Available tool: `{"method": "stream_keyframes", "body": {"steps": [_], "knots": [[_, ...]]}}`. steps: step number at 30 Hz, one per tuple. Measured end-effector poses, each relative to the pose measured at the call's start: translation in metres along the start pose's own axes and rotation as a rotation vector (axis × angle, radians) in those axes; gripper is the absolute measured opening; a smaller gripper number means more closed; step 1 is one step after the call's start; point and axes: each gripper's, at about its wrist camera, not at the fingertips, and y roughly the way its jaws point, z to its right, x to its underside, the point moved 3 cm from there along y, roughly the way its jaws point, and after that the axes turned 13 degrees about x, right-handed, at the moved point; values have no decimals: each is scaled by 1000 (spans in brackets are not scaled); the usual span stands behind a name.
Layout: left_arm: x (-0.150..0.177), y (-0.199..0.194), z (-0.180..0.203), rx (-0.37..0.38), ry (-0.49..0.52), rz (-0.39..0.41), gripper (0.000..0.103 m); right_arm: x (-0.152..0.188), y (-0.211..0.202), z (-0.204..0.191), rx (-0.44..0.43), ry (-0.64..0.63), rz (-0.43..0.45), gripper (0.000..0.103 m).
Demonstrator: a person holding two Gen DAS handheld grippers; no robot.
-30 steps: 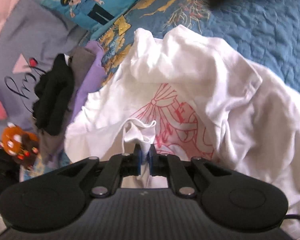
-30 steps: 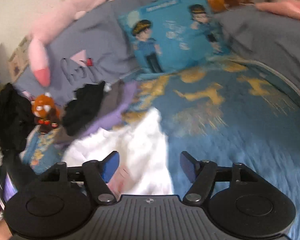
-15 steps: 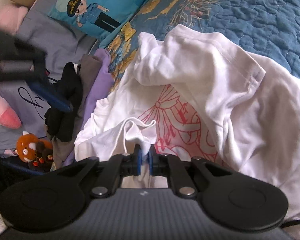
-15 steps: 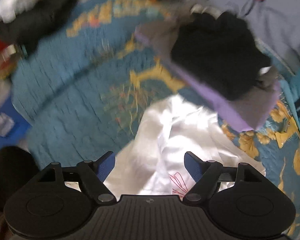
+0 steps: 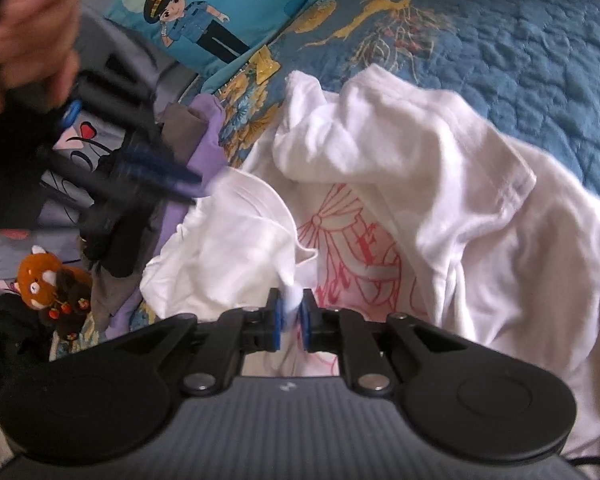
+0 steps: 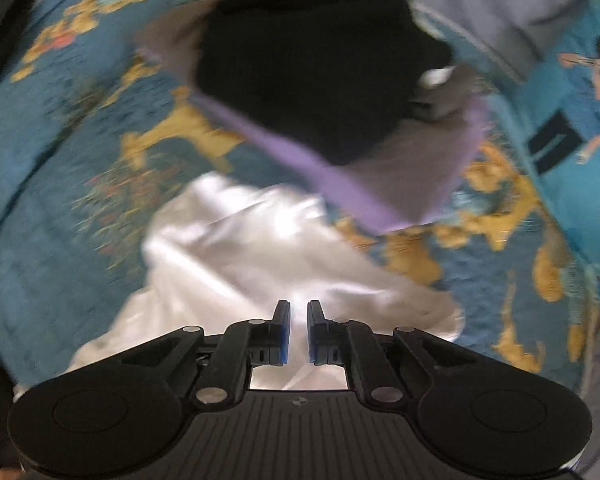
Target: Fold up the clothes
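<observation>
One crumpled white cotton T-shirt with a red line drawing on its chest (image 5: 400,184) lies spread over the blue quilted bedspread with yellow patterns (image 5: 520,40), taking up most of the left wrist view.

The left tool (image 5: 290,312) is clenched on a bunched fold of that shirt; the white cloth fills the narrow gap between its two blue pads. In the same view the right tool (image 5: 172,180) comes in from the upper left, blurred, with its blue tips at the raised edge of the shirt, and the hand (image 5: 28,28) that carries it shows above it.

In the right wrist view the right tool (image 6: 299,332) points down at the white shirt (image 6: 240,248). Its jaws have just been closing, and a slim gap remains between the pads; white cloth shows through the gap, but with the blur I cannot tell whether the pads pinch it or it lies beneath.

Beside the shirt sits one stack of folded clothes (image 6: 340,120): one black piece on top, one grey under it, one lilac at the bottom. One turquoise cushion printed with a cartoon figure in uniform (image 5: 220,12) lies beyond, and one small orange plush toy (image 5: 44,280) sits at the left edge.
</observation>
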Motion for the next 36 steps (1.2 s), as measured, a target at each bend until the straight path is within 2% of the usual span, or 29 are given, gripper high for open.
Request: {"method": "stream_keyframes", "body": {"steps": [2, 5, 6, 7, 9, 12, 14, 17, 19, 20, 22, 23, 25, 26, 28, 30, 36], "knots": [[-5, -2, -4, 7, -22, 10, 12, -1, 8, 7, -14, 39, -11, 9], [-10, -3, -4, 4, -15, 25, 12, 3, 9, 11, -142, 74, 16, 16], [-10, -3, -3, 5, -9, 27, 12, 5, 6, 10, -196, 71, 42, 32], [-10, -3, -2, 8, -5, 30, 12, 7, 3, 8, -226, 61, 68, 55], [-10, -3, 0, 11, 5, 34, 12, 10, -2, 4, -210, 34, 127, 72], [-7, -5, 3, 12, 14, 45, 13, 10, -2, -2, -216, -20, 185, 72], [-5, -11, 0, 2, 10, 62, 16, 10, 4, -9, -266, -53, 195, 72], [0, -11, -5, -30, 19, 70, 22, 9, 15, -20, -298, -103, 204, 72], [3, -8, -6, -50, 30, 70, 30, 10, 25, -23, -298, -102, 197, 69], [5, -6, -7, -60, 35, 71, 31, 10, 29, -23, -310, -94, 188, 68], [7, -2, -6, -55, 42, 72, 33, 14, 35, -24, -350, -79, 160, 55], [7, 0, -5, -50, 42, 73, 33, 16, 35, -25, -358, -78, 150, 51], [6, 2, -5, -33, 28, 72, 31, 20, 37, -26, -374, -78, 129, 31], [6, 2, -4, -21, 17, 68, 28, 21, 36, -26, -377, -78, 133, 26], [7, 1, -3, -1, -8, 63, 16, 23, 33, -23, -379, -59, 144, 16], [8, -1, -2, 9, -22, 63, 12, 25, 30, -21, -373, -51, 157, 11], [7, -12, -3, 13, -42, 78, 11, 26, 13, -10, -333, -42, 195, 9]]}}
